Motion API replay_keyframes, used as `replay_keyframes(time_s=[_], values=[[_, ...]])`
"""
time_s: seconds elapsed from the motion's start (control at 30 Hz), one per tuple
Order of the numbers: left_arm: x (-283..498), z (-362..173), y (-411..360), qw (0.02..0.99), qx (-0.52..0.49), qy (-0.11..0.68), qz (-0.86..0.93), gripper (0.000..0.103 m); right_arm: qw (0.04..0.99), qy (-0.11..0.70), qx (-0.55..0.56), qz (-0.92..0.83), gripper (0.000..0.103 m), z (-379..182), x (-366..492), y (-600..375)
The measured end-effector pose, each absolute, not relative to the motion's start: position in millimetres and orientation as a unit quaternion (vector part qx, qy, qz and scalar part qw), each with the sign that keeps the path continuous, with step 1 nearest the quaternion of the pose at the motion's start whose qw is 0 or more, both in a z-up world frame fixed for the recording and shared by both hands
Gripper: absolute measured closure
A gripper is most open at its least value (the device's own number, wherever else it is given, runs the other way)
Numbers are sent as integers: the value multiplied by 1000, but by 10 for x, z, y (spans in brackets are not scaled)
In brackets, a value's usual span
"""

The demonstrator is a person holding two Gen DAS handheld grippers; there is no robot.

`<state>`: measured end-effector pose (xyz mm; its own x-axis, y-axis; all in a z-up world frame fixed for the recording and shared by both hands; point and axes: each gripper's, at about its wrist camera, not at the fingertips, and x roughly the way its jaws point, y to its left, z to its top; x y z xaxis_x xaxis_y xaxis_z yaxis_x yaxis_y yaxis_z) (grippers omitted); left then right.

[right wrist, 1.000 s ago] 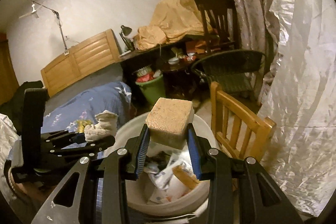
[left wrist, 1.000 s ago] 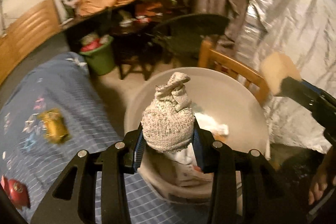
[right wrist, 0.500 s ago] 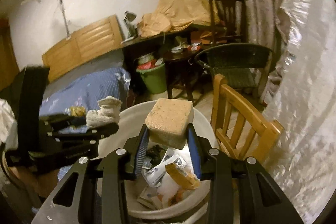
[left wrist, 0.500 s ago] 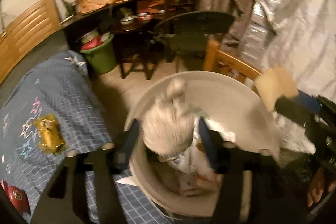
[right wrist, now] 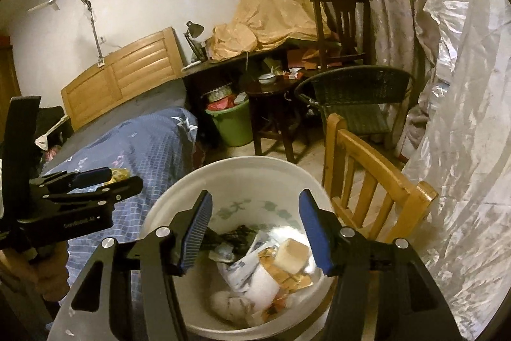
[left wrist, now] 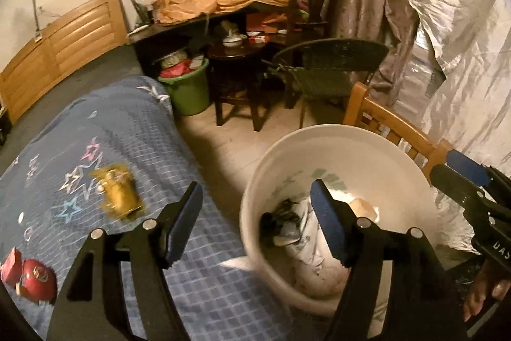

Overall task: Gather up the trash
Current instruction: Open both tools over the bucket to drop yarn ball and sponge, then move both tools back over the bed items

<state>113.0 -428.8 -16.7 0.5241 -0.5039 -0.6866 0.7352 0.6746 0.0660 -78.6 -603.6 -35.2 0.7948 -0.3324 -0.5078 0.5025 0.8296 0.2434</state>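
Observation:
A white trash bucket (left wrist: 345,146) (right wrist: 242,168) stands beside the bed. It holds wrappers, a tan sponge block (right wrist: 292,254) and a grey crumpled rag (right wrist: 225,304). My left gripper (left wrist: 257,219) is open and empty over the bucket's left rim. My right gripper (right wrist: 254,229) is open and empty right above the bucket; it also shows at the right edge of the left wrist view (left wrist: 463,178). A yellow wrapper (left wrist: 119,195) and a red packet (left wrist: 35,277) lie on the blue bedspread (left wrist: 95,130).
A light wooden chair (right wrist: 367,181) stands right of the bucket, next to a silver plastic-covered bulk (right wrist: 463,133). Behind are a dark wicker chair (left wrist: 329,63), a dark small table (left wrist: 236,53), a green bin (left wrist: 188,88) full of waste and a cluttered desk.
Both grippers opened. The rag dropped from the left gripper and the sponge block from the right into the bucket. The left gripper swung left toward the bed.

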Motion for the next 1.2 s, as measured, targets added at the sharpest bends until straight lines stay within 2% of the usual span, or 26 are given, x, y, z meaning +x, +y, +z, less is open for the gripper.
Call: replay_keyframes(time_s=[0.37, 0.77, 0.97, 1.2], values=[[1256, 338, -3063, 893, 93, 316, -306, 31, 960, 188, 162, -130, 45, -216, -590, -4921], [1800, 526, -1156, 933, 34, 305, -185, 25, 964, 235, 103, 67, 43, -172, 22, -3123], [1979, 270, -292, 931, 27, 326, -160, 25, 949, 268, 72, 149, 29, -337, 271, -2241], [2045, -420, 91, 911, 51, 374, -166, 25, 932, 300, 8, 202, 25, -617, 481, -1547]])
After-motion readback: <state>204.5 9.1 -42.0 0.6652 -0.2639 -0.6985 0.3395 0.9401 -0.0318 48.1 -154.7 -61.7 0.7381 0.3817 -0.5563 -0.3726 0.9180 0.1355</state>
